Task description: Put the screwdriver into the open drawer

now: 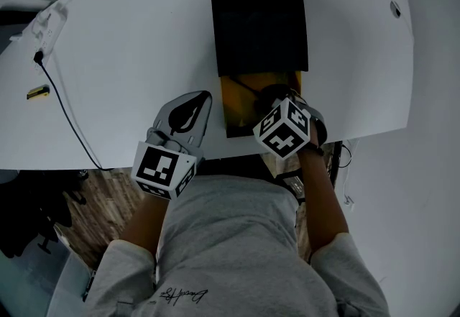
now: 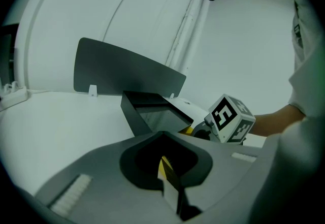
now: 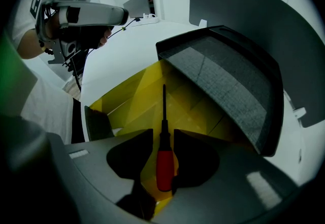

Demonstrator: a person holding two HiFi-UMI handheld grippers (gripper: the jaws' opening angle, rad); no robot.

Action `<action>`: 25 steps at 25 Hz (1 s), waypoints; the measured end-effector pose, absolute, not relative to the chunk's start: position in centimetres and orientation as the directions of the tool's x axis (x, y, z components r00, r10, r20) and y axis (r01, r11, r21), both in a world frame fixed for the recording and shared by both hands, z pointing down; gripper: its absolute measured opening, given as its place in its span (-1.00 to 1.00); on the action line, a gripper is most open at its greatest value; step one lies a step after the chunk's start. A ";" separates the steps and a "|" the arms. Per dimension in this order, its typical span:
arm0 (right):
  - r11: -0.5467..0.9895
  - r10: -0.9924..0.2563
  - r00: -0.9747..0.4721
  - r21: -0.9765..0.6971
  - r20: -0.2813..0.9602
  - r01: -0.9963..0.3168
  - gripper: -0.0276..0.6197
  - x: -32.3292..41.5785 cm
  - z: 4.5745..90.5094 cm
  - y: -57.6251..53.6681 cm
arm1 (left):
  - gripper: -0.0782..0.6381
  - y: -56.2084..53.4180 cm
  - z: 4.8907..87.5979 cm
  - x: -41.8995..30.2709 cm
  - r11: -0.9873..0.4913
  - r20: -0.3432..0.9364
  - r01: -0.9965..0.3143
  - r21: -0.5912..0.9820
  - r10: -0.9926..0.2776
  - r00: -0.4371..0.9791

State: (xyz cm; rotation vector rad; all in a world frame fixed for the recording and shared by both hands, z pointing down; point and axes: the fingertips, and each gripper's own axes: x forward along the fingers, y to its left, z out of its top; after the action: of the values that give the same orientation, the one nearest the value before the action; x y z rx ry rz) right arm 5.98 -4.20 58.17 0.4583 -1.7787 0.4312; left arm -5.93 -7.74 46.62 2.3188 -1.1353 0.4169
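The screwdriver [image 3: 164, 167] has a red handle and a thin black shaft that points away from me. It lies over the yellow floor of the open drawer [image 3: 137, 96]. My right gripper [image 3: 163, 134] points steeply down into the drawer [image 1: 233, 103]; its jaws are open, one on each side of the handle, with yellow showing along the left side. In the head view the right gripper [image 1: 269, 96] covers the screwdriver. My left gripper [image 1: 198, 98] is shut and empty, low over the white table just left of the drawer. In its own view the left gripper [image 2: 162, 134] has its tips together.
The drawer slides out of a black cabinet [image 1: 259, 17] standing on the white table [image 1: 129, 57]. A black cable [image 1: 65, 111] runs across the table's left part, near a small yellow item [image 1: 37, 93]. The table's front edge lies just below both grippers.
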 end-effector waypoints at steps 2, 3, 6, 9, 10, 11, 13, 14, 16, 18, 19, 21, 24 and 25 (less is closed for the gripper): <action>0.854 -0.083 -0.233 -0.051 0.969 -0.517 -0.46 6.0 58.1 -4.3 | -0.78 -7.8 46.5 -5.9 -0.514 0.481 -0.797 0.317 -0.637 0.602; 0.854 -0.084 -0.233 -0.051 0.969 -0.518 -0.46 6.0 58.0 -4.3 | -0.78 -7.8 46.5 -5.9 -0.515 0.480 -0.796 0.317 -0.637 0.603; 0.852 -0.090 -0.240 -0.051 0.967 -0.521 -0.46 6.0 57.6 -4.3 | -0.78 -7.8 46.2 -5.7 -0.520 0.478 -0.794 0.315 -0.636 0.606; 0.851 -0.101 -0.252 -0.048 0.963 -0.523 -0.46 5.9 57.2 -4.4 | -0.78 -7.8 45.9 -5.7 -0.521 0.474 -0.795 0.311 -0.640 0.605; 0.850 -0.106 -0.257 -0.046 0.961 -0.524 -0.46 5.9 57.0 -4.5 | -0.78 -7.8 45.8 -5.8 -0.520 0.473 -0.796 0.310 -0.642 0.604; 0.849 -0.111 -0.263 -0.046 0.958 -0.527 -0.46 5.8 56.8 -4.5 | -0.78 -7.8 45.7 -5.8 -0.521 0.474 -0.796 0.308 -0.642 0.603; 0.844 -0.122 -0.280 -0.049 0.952 -0.534 -0.46 5.6 56.2 -4.7 | -0.78 -7.7 45.5 -5.9 -0.525 0.477 -0.796 0.301 -0.640 0.603; 0.842 -0.128 -0.289 -0.050 0.949 -0.537 -0.46 5.5 55.9 -4.8 | -0.78 -7.7 45.4 -5.8 -0.529 0.477 -0.795 0.296 -0.639 0.603; 0.838 -0.142 -0.306 -0.051 0.941 -0.544 -0.46 5.4 55.2 -5.0 | -0.78 -7.8 45.1 -5.6 -0.536 0.474 -0.793 0.290 -0.639 0.606; 0.832 -0.156 -0.325 -0.053 0.933 -0.553 -0.46 5.4 54.5 -5.1 | -0.78 -7.7 44.8 -5.4 -0.543 0.469 -0.789 0.287 -0.639 0.610; 0.828 -0.163 -0.335 -0.056 0.928 -0.558 -0.46 5.4 54.1 -5.1 | -0.78 -7.7 44.6 -5.2 -0.546 0.466 -0.788 0.286 -0.639 0.612; 0.817 -0.175 -0.360 -0.069 0.916 -0.572 -0.50 5.5 53.3 -5.0 | -0.78 -7.5 44.2 -5.0 -0.551 0.460 -0.785 0.282 -0.640 0.615; 0.800 -0.212 -0.392 -0.071 0.895 -0.596 -0.57 5.6 52.0 -5.2 | -0.78 -7.4 43.4 -4.8 -0.558 0.451 -0.783 0.274 -0.644 0.617; 0.796 -0.228 -0.401 -0.067 0.887 -0.602 -0.61 5.7 51.5 -5.3 | -0.78 -7.4 43.2 -4.7 -0.562 0.449 -0.782 0.270 -0.645 0.618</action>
State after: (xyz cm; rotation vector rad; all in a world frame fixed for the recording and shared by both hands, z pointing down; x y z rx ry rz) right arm 5.67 -5.27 51.48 0.6208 -1.9834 0.4696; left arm -4.74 -7.42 43.15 2.3997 -1.1295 0.4166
